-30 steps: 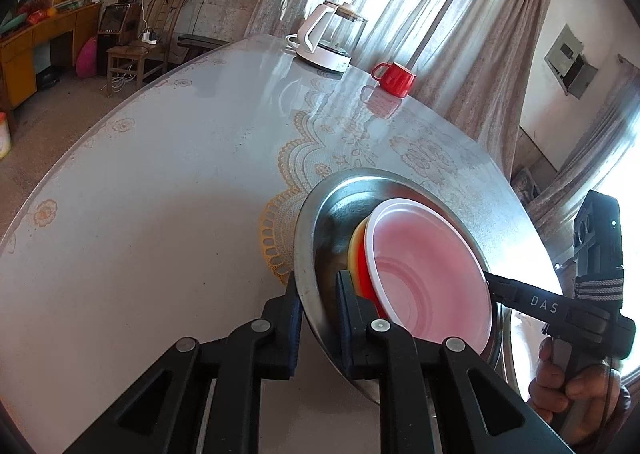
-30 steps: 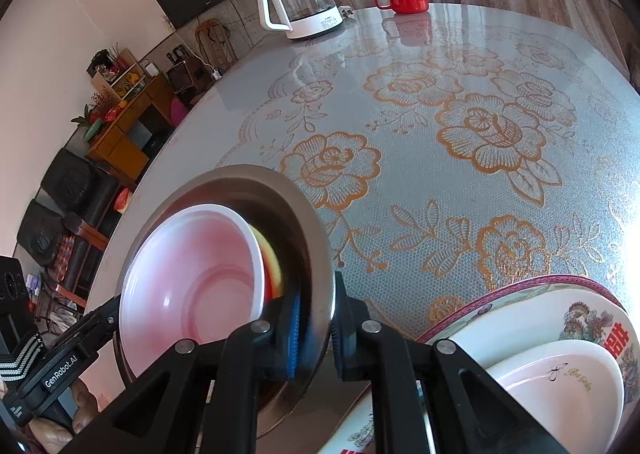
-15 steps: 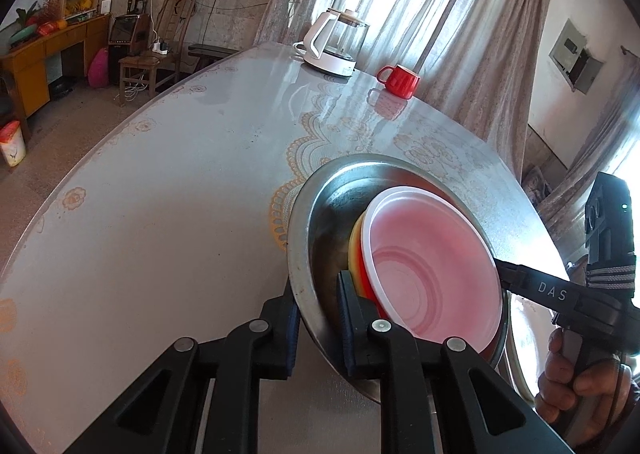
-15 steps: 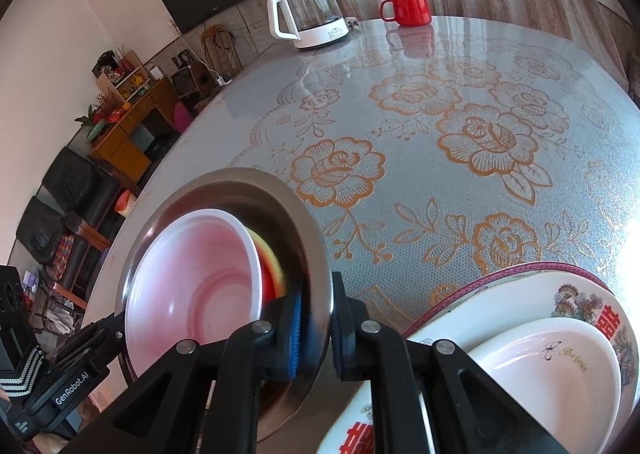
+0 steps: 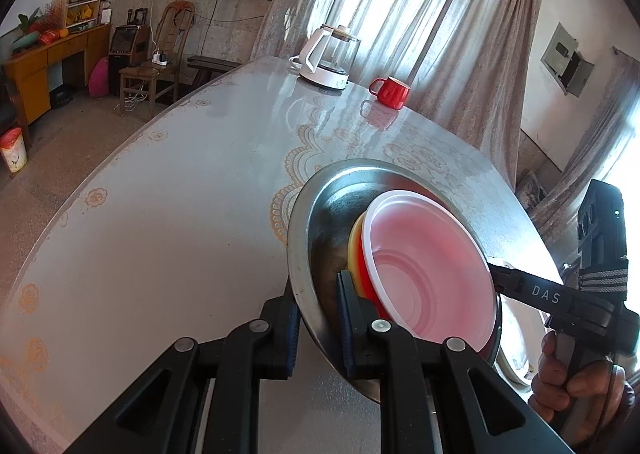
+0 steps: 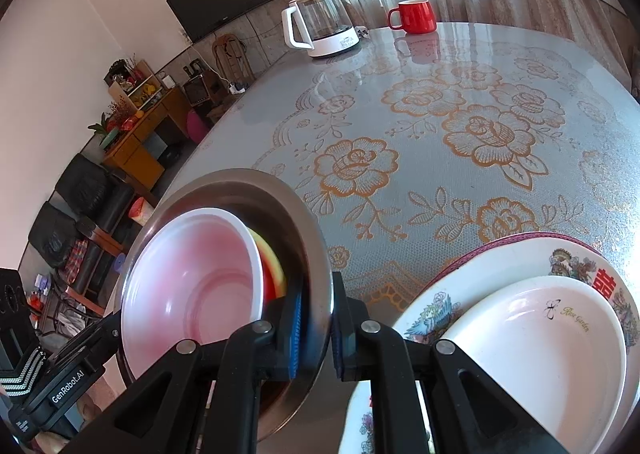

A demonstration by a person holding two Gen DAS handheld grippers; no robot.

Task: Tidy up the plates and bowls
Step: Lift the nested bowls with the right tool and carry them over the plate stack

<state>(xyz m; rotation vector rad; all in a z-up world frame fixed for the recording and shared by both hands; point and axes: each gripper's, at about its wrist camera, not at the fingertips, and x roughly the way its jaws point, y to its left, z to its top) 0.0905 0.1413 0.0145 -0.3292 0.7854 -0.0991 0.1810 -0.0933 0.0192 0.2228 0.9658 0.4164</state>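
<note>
Steel basin (image 5: 320, 230), nested plastic bowls (image 5: 428, 270) inside, hung above the worktop (image 5: 180, 213), pinched by left claw (image 5: 318, 320) and right claw (image 6: 316, 334) at opposite rims; the patterned plate (image 6: 460, 278) lay just right of it.

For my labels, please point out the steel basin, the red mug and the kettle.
steel basin (image 5: 320, 213), left wrist view, inner wall
red mug (image 6: 416, 17), right wrist view, body
kettle (image 6: 320, 27), right wrist view, glass body

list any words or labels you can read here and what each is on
"DAS": on the right gripper, its black arm.
"GenRobot.AI": on the left gripper, its black arm.
"Rose Garden": inside the white bowl.
Red character on the flowered plate: partly hidden.
Kettle base print: too small.
</note>
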